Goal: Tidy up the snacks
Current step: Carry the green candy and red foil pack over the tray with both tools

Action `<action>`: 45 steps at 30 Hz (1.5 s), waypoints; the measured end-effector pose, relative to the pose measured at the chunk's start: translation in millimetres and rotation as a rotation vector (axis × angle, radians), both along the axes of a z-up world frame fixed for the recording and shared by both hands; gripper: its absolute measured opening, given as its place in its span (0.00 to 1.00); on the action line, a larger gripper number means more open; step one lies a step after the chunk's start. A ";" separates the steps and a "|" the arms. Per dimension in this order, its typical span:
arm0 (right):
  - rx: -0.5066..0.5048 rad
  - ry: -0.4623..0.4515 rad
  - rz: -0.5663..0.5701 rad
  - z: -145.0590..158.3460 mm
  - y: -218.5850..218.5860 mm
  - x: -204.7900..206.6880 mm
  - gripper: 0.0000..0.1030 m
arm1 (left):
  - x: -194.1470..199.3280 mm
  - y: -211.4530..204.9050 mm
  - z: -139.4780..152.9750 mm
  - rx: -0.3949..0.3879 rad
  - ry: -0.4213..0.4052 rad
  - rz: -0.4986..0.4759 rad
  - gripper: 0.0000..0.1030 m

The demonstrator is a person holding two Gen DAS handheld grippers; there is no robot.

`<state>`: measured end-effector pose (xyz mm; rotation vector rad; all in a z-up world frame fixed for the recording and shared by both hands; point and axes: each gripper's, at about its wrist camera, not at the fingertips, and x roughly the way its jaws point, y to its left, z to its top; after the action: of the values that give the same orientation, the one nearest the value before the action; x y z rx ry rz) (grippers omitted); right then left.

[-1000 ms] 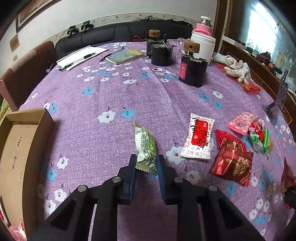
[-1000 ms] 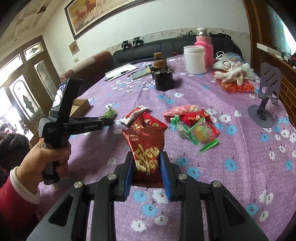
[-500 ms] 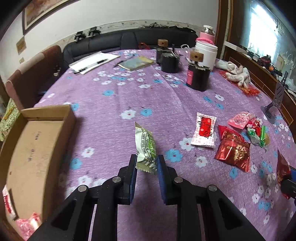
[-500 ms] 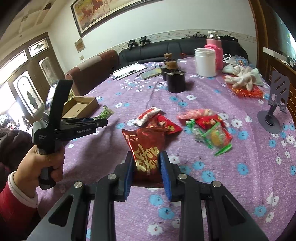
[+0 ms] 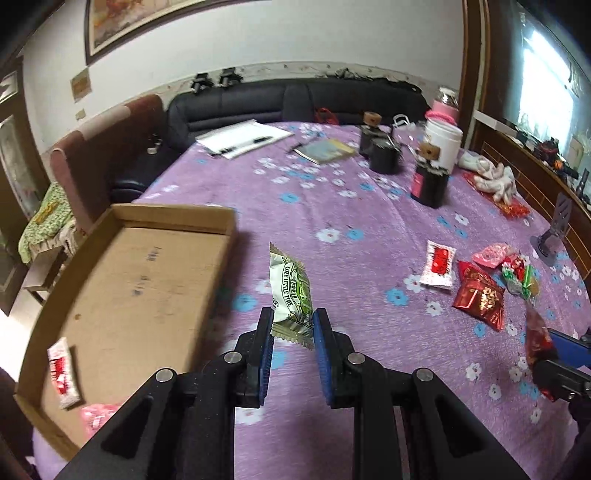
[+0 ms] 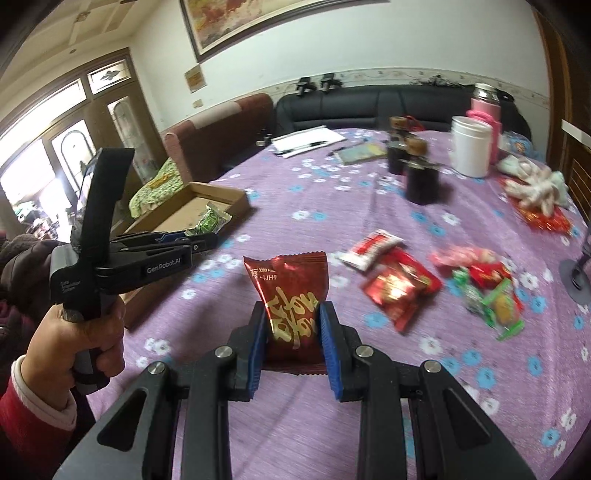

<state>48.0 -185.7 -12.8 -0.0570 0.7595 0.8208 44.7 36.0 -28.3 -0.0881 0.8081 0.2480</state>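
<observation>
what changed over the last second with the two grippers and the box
Both grippers swung toward the cardboard box, which fills far more of the left wrist view now. The left gripper kept its green snack packet, the right gripper its red snack packet; nothing was picked up or released. The loose snacks on the purple tablecloth lie as before.

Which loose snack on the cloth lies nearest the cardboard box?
The white packet with the red label; the other loose snacks lie farther from the cardboard box.

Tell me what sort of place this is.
Most likely a home living or dining room: a black sofa behind a table with a purple floral tablecloth, and a framed painting on the wall.
</observation>
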 end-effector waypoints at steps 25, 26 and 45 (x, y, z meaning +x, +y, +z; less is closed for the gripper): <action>-0.011 -0.025 0.251 14.4 186.4 -5.0 0.27 | -79.4 124.4 10.0 -0.018 -0.038 0.234 0.22; -0.012 -0.020 0.257 13.6 194.2 -2.9 0.27 | -80.4 127.9 9.4 -0.018 -0.036 0.239 0.22; -0.103 0.049 0.354 -24.7 277.1 -0.9 0.27 | -65.6 169.5 -26.5 -0.069 0.082 0.255 0.22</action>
<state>47.2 91.4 -37.5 -0.2706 0.8503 1.1209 -20.8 205.5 -54.9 -0.2483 0.8876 0.4668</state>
